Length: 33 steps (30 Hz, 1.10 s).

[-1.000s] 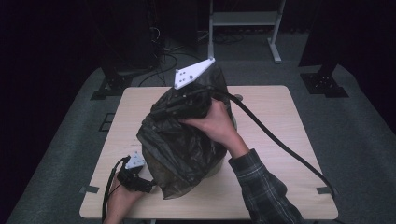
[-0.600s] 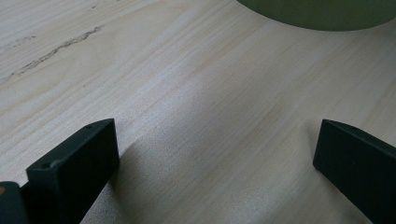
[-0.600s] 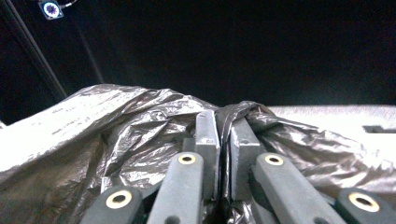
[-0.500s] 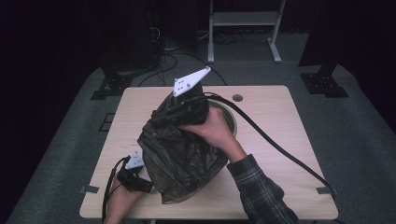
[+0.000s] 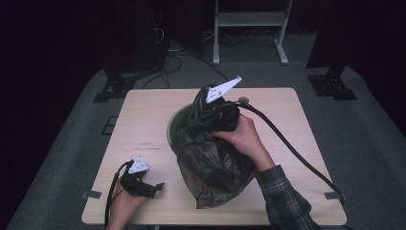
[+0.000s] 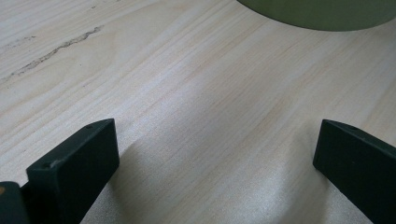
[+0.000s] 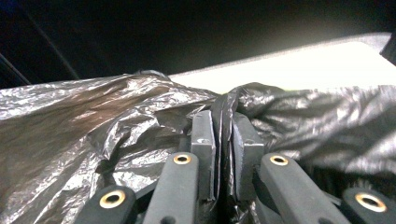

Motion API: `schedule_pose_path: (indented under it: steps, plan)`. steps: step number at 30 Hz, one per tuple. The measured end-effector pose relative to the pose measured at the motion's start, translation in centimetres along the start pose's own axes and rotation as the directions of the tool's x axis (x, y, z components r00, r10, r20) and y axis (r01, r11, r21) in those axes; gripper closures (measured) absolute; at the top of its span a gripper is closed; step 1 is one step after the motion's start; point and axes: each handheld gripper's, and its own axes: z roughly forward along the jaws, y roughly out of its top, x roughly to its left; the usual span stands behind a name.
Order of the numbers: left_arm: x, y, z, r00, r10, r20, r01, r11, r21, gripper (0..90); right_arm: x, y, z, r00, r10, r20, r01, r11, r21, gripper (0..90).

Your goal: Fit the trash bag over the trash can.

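Bag-lining step right now: my right gripper (image 7: 223,140) is clamped on a bunched fold of the black trash bag (image 5: 210,163), jaws having just eased open a touch with the plastic pinched between them. The bag drapes over the green bin (image 5: 173,125) mid-table. My left gripper (image 5: 143,184) sits released on the table (image 5: 143,120), holding nothing. Next I'd guess I need the left to grab the opposite edge and spread the mouth over the rim.
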Motion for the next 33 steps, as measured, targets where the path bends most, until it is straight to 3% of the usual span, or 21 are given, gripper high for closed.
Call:
schedule_pose_path:
  steps: [9,16,19,27,33]
  plan:
    - [0.0,0.0,0.0,1.0000,0.000,-0.001,0.000,1.0000,0.000,0.0,-0.3,-0.7,-1.9,0.9992,0.018,0.035,-0.017,1.000,-0.013,72.8]
    - [0.0,0.0,0.0,1.0000,-0.001,-0.001,0.001,1.0000,-0.001,0.0,-0.7,-0.9,-3.2,0.9947,0.019,0.101,-0.020,1.000,0.002,60.4]
    - [0.0,0.0,0.0,1.0000,-0.001,-0.001,0.001,1.0000,-0.001,0.0,-1.1,-1.3,-3.9,0.9877,0.030,0.154,-0.031,0.999,0.010,57.7]
    - [0.0,0.0,0.0,1.0000,-0.001,-0.001,0.001,1.0000,0.000,0.0,-2.6,-1.7,-5.6,0.9778,0.058,0.201,-0.057,0.998,-0.012,47.4]
    - [0.0,0.0,0.0,1.0000,-0.001,-0.001,0.001,1.0000,-0.001,0.0,-4.3,-1.6,-6.4,0.9600,0.082,0.268,-0.080,0.997,-0.019,41.8]
